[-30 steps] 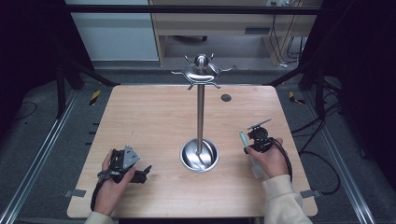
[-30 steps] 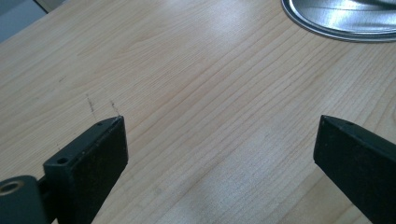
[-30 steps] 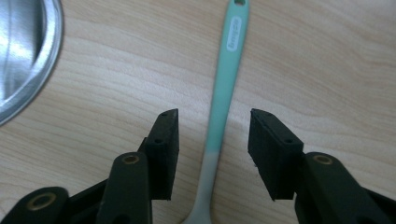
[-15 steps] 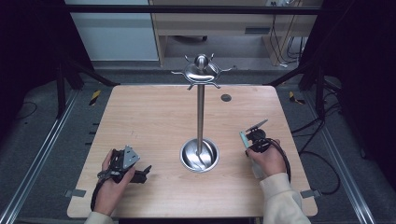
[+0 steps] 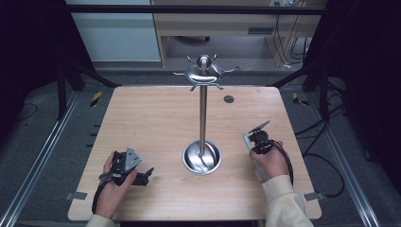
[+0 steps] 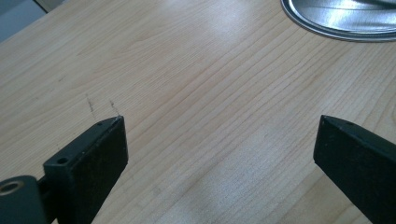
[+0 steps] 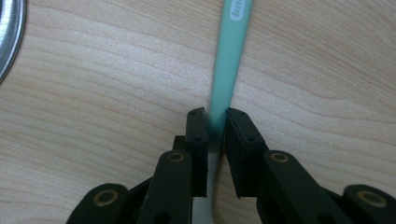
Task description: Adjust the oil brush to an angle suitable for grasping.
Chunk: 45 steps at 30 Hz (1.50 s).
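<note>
Mint-green handle of a utensil sits between the two black fingers of the right gripper. The jaws have just been closing, and now the pads press on the handle from both sides. Beyond the fingertips the handle runs away over the wooden table; what kind of utensil it is, I cannot tell. In the high view the right gripper stands right of the round steel base of the hook stand. The left gripper rests on the table, left of the base, its jaws wide apart with only bare wood between them.
</note>
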Available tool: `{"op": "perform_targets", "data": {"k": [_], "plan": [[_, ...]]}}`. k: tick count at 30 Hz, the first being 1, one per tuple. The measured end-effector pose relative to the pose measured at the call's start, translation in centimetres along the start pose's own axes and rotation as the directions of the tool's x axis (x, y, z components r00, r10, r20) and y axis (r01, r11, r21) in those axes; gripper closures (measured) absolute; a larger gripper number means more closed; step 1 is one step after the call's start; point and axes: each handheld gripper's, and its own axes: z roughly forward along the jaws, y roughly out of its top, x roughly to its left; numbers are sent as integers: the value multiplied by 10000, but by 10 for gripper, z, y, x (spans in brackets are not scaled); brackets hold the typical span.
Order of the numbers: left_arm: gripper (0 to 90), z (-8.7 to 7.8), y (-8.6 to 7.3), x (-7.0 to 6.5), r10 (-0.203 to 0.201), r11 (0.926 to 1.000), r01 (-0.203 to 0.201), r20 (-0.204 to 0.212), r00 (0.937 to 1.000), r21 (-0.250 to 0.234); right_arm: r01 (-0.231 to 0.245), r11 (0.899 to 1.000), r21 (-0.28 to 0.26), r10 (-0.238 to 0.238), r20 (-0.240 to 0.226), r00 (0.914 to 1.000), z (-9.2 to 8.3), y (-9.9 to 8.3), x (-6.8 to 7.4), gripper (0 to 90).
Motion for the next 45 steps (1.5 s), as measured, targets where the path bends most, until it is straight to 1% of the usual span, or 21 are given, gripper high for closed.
{"op": "perform_targets", "data": {"k": [5, 7, 13, 15, 17, 20, 22, 28, 29, 30, 31, 32, 33, 34, 35, 36, 37, 39, 40, 41, 45], "plan": [[26, 0, 0, 0, 7, 10000, -7, 6, 10000, -1, -165, 9999, 23, 165, 19, 9999, 0, 0, 0, 810], [26, 0, 0, 0, 1, 10000, -1, 19, 10000, -5, -221, 9997, 45, 222, -172, 9996, -1, 0, 0, 824], [26, 0, 0, 0, -14, 10000, 14, -13, 10000, -31, -251, 9996, -103, 248, -268, 9993, -5, -1, -1, 826], [26, 0, 0, 0, -36, 10000, 36, 5, 10000, -23, -212, 9995, -232, 205, -311, 9993, -8, -1, -2, 826], [26, 0, 0, 0, -81, 9999, 81, -8, 10000, -62, -250, 9984, -503, 232, -358, 9991, -15, -1, -4, 826], [26, 0, 0, 1, -45, 10000, 45, 6, 10000, -6, -320, 9972, -679, 293, -402, 9988, -19, -1, -5, 827], [26, -1, 0, 1, -51, 10000, 51, -7, 10000, -57, -225, 9963, -825, 191, -418, 9989, -23, -1, -6, 827], [26, 0, -1, 2, -83, 9999, 83, -13, 10000, -69, -226, 9906, -1353, 155, -537, 9984, -38, 0, -5, 827], [26, -1, -1, 2, -71, 10000, 71, -15, 10000, -54, -175, 9849, -1722, 74, -590, 9982, -45, 1, -5, 827], [26, -1, -1, 2, -71, 10000, 71, -15, 10000, -54, -175, 9849, -1722, 74, -590, 9982, -45, 1, -5, 827], [26, -1, -1, 2, -72, 10000, 72, -19, 10000, -54, -191, 9831, -1821, 77, -633, 9980, -49, 2, -4, 827], [26, -1, -1, 2, -80, 9999, 80, -21, 10000, -61, -124, 9796, -2007, -3, -628, 9980, -53, 2, -4, 827], [26, -1, -1, 2, -75, 10000, 75, -20, 10000, -59, -118, 9733, -2293, -61, -772, 9970, -61, 3, -3, 827], [26, -1, -1, 2, -66, 10000, 66, -18, 10000, -50, -118, 9733, -2293, -61, -772, 9970, -61, 3, -3, 827], [26, -1, -1, 1, -62, 10000, 62, -17, 10000, -53, -79, 9658, -2591, -134, -803, 9967, -69, 3, -3, 827], [26, 0, 0, 1, -63, 10000, 63, -15, 10000, -56, -79, 9658, -2591, -134, -803, 9967, -69, 3, -3, 827], [26, 0, 0, 1, -67, 10000, 66, -15, 10000, -59, -63, 9625, -2712, -170, -838, 9963, -74, 4, -2, 827], [26, 0, -1, 2, -64, 10000, 64, -17, 10000, -51, -64, 9528, -3034, -221, -906, 9956, -82, 4, -1, 827], [26, 0, -1, 2, -70, 10000, 70, -20, 10000, -53, 21, 9441, -3295, -350, -940, 9950, -91, 5, 0, 828], [26, 0, -1, 2, -75, 10000, 75, -23, 10000, -57, 21, 9441, -3295, -350, -940, 9950, -91, 5, 0, 828], [26, -1, -1, 2, -74, 10000, 74, -26, 10000, -51, 110, 9223, -3864, -548, -1025, 9932, -110, 5, 4, 827]]}}
